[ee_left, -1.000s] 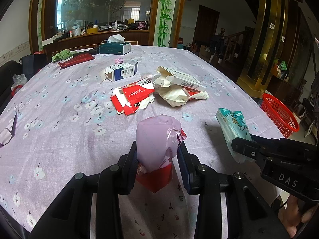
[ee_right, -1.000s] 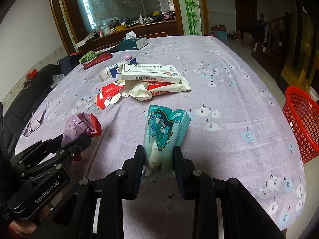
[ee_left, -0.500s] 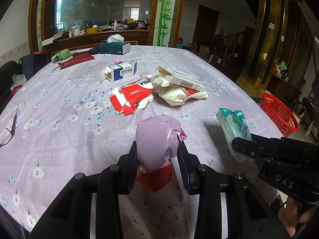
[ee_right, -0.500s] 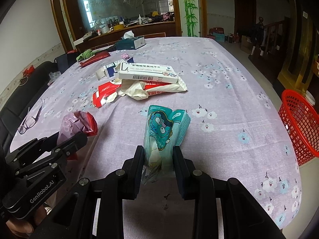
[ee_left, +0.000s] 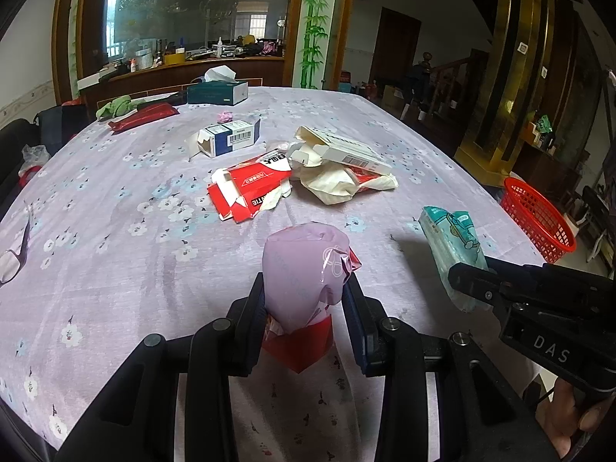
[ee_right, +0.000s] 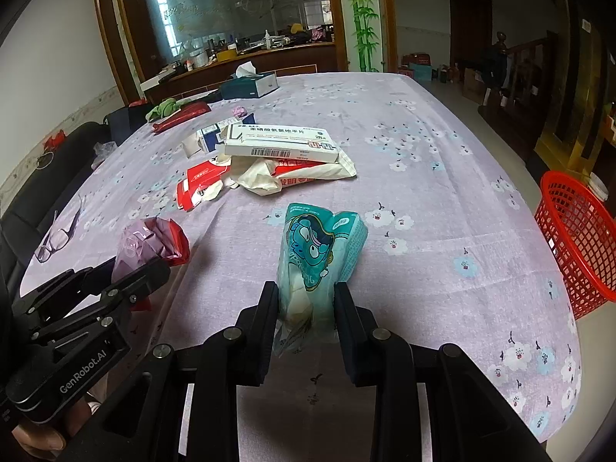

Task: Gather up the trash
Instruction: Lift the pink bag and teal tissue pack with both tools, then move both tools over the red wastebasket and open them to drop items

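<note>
Your left gripper [ee_left: 306,300] is raised over the near table edge, pinching a pink-and-red wrapper [ee_left: 304,269]. Your right gripper [ee_right: 306,300] is level beside it, clamping a teal cartoon packet [ee_right: 319,254]. The bodies read "GenRobot.AI" and "DAS". The red basket [ee_right: 573,238] stands right, partly cut off; the box text is too small.

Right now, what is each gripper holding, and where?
Left gripper pinches the pink wrapper at its lower end; right gripper pinches the teal packet at its lower end.

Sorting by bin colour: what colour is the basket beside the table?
Red basket, clearest in the right wrist view.
</note>
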A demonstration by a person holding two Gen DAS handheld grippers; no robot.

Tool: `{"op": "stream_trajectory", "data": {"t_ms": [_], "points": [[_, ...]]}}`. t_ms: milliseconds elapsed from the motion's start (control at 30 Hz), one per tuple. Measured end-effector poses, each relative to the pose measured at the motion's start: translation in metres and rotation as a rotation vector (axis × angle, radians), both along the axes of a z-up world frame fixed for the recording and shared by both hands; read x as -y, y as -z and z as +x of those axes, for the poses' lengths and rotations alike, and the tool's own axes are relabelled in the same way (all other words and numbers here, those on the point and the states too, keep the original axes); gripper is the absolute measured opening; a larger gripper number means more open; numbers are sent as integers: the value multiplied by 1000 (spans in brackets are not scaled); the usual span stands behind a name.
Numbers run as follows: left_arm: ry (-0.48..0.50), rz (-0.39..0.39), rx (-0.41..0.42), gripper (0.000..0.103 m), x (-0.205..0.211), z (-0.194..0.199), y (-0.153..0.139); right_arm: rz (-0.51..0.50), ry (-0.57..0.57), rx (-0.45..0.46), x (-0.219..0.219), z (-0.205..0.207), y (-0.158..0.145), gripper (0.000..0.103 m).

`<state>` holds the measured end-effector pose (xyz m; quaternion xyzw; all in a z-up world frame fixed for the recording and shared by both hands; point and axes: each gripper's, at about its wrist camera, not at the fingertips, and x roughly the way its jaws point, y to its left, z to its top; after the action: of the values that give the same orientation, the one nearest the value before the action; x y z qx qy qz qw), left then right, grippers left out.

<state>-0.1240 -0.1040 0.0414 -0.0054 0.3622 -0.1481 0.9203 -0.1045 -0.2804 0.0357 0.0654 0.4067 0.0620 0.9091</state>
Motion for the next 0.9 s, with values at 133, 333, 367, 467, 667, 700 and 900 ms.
{"op": "stream_trajectory", "data": {"t_ms": [133, 333, 367, 467, 667, 700, 900], "points": [[25, -4, -9, 36, 8, 3, -3, 72, 7, -13, 16, 0, -3, 31], [134, -41, -45, 36, 39, 10, -16, 154, 118, 28, 74, -9, -21, 31], [152, -44, -49, 36, 47, 11, -19, 167, 154, 42, 91, -13, -26, 31], [216, -63, -62, 36, 71, 14, -29, 201, 231, 72, 131, -23, -38, 31], [374, -62, -74, 36, 142, 14, -51, 252, 357, 97, 209, -39, -54, 32], [398, -64, -78, 36, 155, 15, -54, 260, 376, 99, 220, -41, -55, 32], [514, -76, -100, 36, 231, 25, -67, 307, 459, 114, 278, -50, -59, 32]]}}
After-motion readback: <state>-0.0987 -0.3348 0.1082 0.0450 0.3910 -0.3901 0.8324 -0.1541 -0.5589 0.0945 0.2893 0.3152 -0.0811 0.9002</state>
